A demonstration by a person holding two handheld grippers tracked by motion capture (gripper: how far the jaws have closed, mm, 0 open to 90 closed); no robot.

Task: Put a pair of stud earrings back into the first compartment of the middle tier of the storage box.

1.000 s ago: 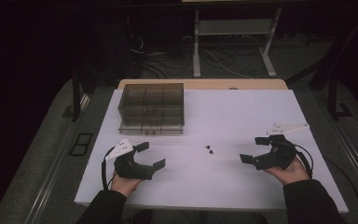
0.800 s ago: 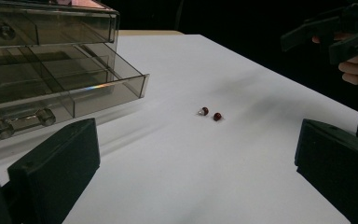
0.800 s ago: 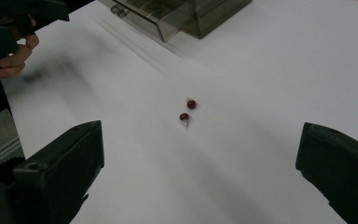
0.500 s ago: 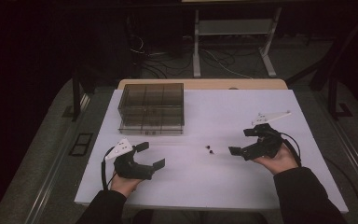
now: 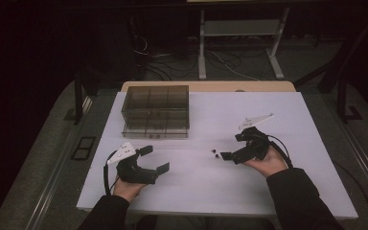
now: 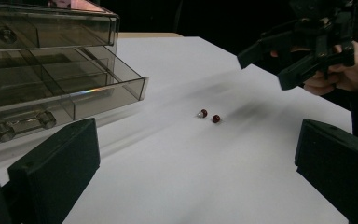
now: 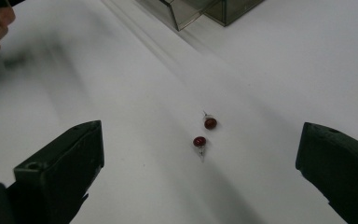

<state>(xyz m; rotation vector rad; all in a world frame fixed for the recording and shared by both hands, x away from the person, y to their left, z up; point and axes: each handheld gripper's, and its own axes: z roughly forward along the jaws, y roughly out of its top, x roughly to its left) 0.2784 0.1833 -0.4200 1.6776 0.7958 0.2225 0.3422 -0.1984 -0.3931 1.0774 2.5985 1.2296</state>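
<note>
Right gripper (image 5: 232, 146): jaws spread wide, empty, tilted down toward the two red stud earrings (image 7: 210, 123). Lines up with the pair squarely between the jaws in the right gripper view, probably so as to close on one of them. Hovers just beside them, not touching.

Lie close together on the bare white table (image 5: 278, 191), near its middle, pins showing, well apart from the smoky clear drawer box (image 5: 155, 112) at the far left. Has its bottom drawer (image 6: 98, 93) pulled out a little, likely as the place meant for the earrings; nothing to be seen in the part that shows.

Left gripper (image 5: 154, 159): likewise wide open and holding nothing, parked low near the front edge, facing the earrings and the drawer front. Seems kept back to leave room for the right hand, yet close enough to steady or shut the drawer.

Calls for a fine pinch next: small, round, apt to roll or skid from under flat jaws.
</note>
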